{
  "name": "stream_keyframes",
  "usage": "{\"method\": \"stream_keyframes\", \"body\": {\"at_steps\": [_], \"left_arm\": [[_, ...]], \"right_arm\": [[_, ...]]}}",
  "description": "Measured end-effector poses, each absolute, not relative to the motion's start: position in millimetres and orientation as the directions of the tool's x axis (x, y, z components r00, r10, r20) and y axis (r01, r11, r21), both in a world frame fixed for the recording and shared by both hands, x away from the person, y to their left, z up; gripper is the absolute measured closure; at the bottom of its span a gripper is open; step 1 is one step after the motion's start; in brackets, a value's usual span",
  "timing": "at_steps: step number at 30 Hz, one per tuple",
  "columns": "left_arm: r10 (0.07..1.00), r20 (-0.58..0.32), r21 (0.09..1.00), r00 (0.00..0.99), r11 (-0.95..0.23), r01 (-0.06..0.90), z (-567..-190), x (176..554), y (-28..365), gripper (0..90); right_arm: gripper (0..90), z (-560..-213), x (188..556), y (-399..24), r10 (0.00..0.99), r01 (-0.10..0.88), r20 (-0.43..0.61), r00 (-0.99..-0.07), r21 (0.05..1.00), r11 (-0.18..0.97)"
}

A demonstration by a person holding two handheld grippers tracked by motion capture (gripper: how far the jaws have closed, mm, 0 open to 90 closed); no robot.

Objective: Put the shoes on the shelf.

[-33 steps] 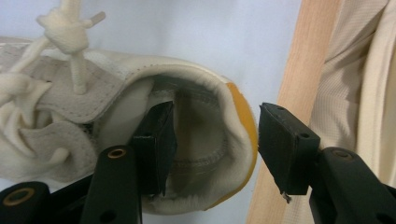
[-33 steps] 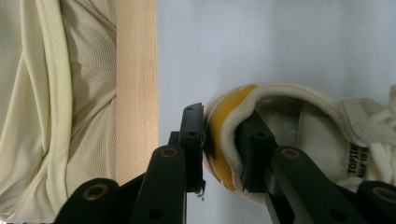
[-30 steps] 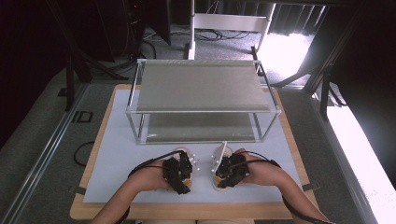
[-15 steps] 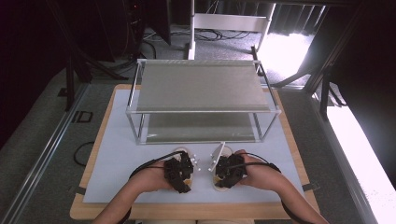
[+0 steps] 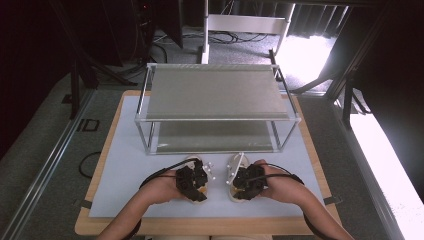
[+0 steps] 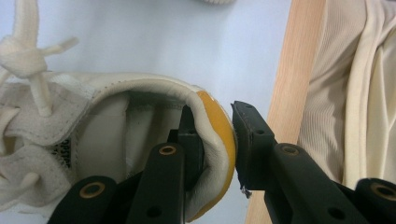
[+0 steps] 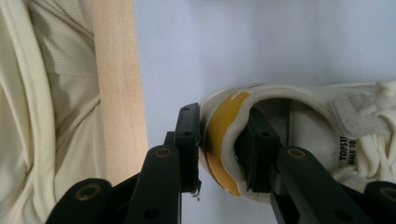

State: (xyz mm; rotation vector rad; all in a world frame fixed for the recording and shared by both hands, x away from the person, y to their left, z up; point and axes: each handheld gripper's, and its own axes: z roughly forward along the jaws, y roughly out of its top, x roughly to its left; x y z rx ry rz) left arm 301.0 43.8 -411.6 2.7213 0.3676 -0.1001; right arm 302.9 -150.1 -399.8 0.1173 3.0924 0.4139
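- We have a pair of cream shoes with yellow heel patches standing side by side on the desk, near its front edge and just in front of the two-tier wire rack (image 5: 215,107), toes towards it.
- Our left gripper (image 6: 217,140) has just been closing on the left shoe (image 6: 116,140): one jaw sits inside the heel opening and the other outside against the yellow patch, so the heel wall is pinched between them.
- Our right gripper (image 7: 219,140) pinches the right shoe (image 7: 289,126) the same way, one jaw inside the collar and one on the yellow heel patch.
- We judge the heel is chosen because its stiff rim gives the narrow jaws a firm edge, and leaves the toes free to lead into the rack.
- From above, the left hand (image 5: 167,186) and right hand (image 5: 272,182) come in from the front edge, each behind its own shoe.
- Both rack shelves look bare, so we take the lift onto a shelf as the step ahead.
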Motion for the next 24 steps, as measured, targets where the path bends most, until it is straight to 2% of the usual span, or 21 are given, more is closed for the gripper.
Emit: {"method": "stream_keyframes", "body": {"at_steps": [6, 9, 18, 24], "left_arm": [[0.253, -0.069, 0.42, 0.965, -0.87, 0.258, -400.5, 313.4, 43.6, 74.0], [0.265, -0.073, 0.42, 0.961, -0.866, 0.271, -398.5, 321.1, 42.3, 73.8], [0.201, -0.039, 0.378, 0.979, -0.904, 0.201, -396.9, 343.4, 27.0, 73.7], [0.174, -0.023, 0.421, 0.984, -0.891, 0.167, -392.5, 365.0, 20.0, 73.7]], "right_arm": [[71.1, -387.7, 310.5, -157.7, 0.096, 0.066, -0.068, -0.993, 0.353, 0.933], [71.3, -384.3, 316.4, -159.8, 0.111, 0.072, -0.091, -0.99, 0.353, 0.933], [71.2, -381.8, 338.5, -165.6, 0.139, 0.085, -0.132, -0.981, 0.35, 0.933], [71.2, -380.4, 357.3, -165.8, 0.133, 0.067, -0.154, -0.979, 0.373, 0.925]]}}
